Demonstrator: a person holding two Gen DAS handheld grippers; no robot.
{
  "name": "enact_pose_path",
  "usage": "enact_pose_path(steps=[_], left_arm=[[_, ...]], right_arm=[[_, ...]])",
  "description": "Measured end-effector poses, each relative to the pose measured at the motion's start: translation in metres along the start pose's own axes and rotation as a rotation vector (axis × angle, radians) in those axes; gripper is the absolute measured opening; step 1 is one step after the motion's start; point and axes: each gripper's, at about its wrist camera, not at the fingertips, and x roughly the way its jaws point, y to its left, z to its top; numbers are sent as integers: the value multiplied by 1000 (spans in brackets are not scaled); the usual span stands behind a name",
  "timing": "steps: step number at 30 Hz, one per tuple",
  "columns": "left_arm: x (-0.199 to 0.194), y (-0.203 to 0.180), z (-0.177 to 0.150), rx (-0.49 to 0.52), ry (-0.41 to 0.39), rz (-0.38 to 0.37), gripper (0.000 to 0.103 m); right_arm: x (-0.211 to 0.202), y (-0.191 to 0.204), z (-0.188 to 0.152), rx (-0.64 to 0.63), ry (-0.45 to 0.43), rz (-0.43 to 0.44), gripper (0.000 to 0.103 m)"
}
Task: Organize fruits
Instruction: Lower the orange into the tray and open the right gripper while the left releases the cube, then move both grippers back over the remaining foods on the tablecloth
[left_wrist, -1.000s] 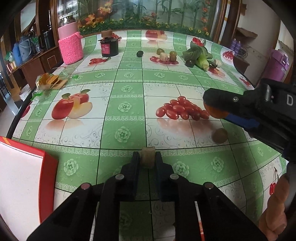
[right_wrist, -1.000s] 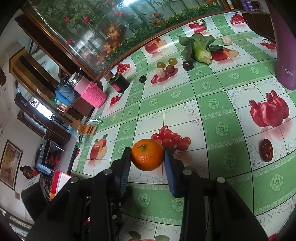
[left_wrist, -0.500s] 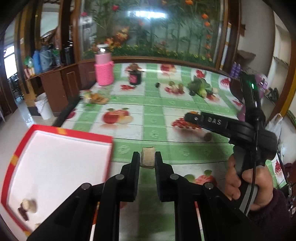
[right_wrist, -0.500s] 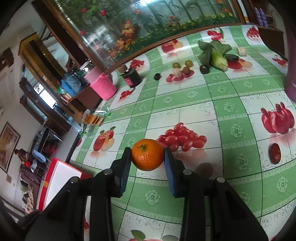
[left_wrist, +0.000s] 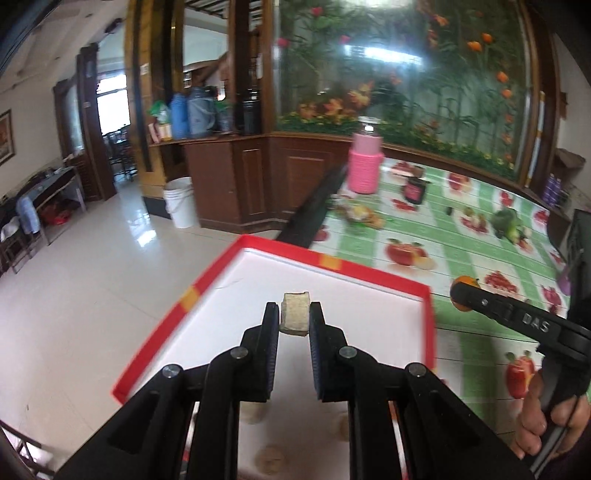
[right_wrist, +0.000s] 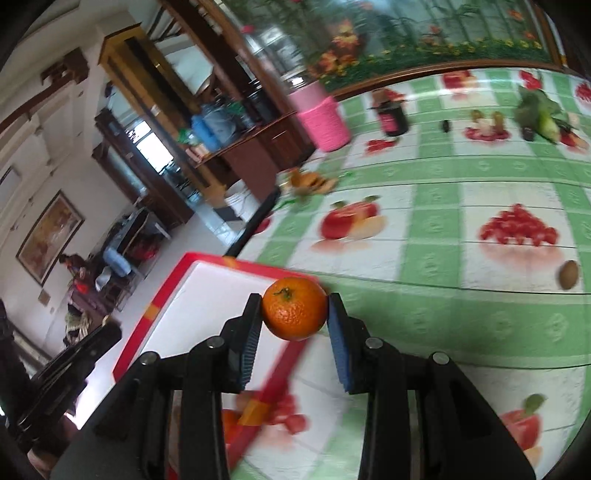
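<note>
My left gripper (left_wrist: 294, 320) is shut on a small tan cube-shaped piece (left_wrist: 294, 313), held over the white inside of a red-rimmed box (left_wrist: 369, 273). Several small pale pieces (left_wrist: 271, 459) lie in the box near the bottom of the left wrist view. My right gripper (right_wrist: 294, 314) is shut on an orange tangerine (right_wrist: 294, 313) above the near corner of the same box (right_wrist: 155, 306). In the left wrist view the right gripper (left_wrist: 461, 291) shows at the right with the tangerine (left_wrist: 466, 282) at its tip, and a hand (left_wrist: 543, 417) grips its handle.
The table wears a green and white fruit-print cloth (right_wrist: 443, 206). A brown kiwi (right_wrist: 568, 275) lies at the right. At the far side stand a pink knit-covered jar (right_wrist: 325, 122), a dark jar (right_wrist: 393, 118), leafy greens (right_wrist: 543, 110) and small fruits. Left of the table is tiled floor (left_wrist: 74, 295).
Both grippers have swung left from the table middle toward the red-rimmed box, each keeping its piece. The left one now hangs over the box's inside; the right one has reached its corner.
</note>
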Motion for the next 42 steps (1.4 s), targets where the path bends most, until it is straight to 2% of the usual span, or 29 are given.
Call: enact_pose_path(steps=[5, 9, 17, 24, 25, 26, 27, 29, 35, 38, 42], left_arm=[[22, 24, -8, -45, 62, 47, 14], [32, 30, -17, -46, 106, 65, 14], [37, 41, -28, -34, 153, 91, 14], [45, 42, -37, -41, 198, 112, 16], [44, 42, -38, -40, 201, 117, 18], [43, 42, -38, -40, 201, 120, 25], [42, 43, -38, -45, 200, 125, 37], [38, 46, -38, -64, 190, 131, 52], [23, 49, -35, -127, 156, 111, 61], [17, 40, -32, -128, 140, 93, 62], [9, 15, -29, -79, 123, 56, 66]], right_arm=[[32, 50, -7, -85, 88, 19, 38], [59, 74, -20, -142, 170, -23, 38], [80, 77, -45, -166, 255, -75, 38], [86, 74, -48, -177, 261, -96, 38], [86, 73, -47, -176, 264, -96, 38], [87, 72, -47, -174, 266, -94, 38], [86, 72, -45, -170, 267, -90, 39], [81, 67, -44, -155, 260, -68, 40], [42, 60, -36, -123, 158, -2, 49], [23, 52, -34, -119, 107, -18, 51], [7, 37, -36, -95, 91, -36, 52]])
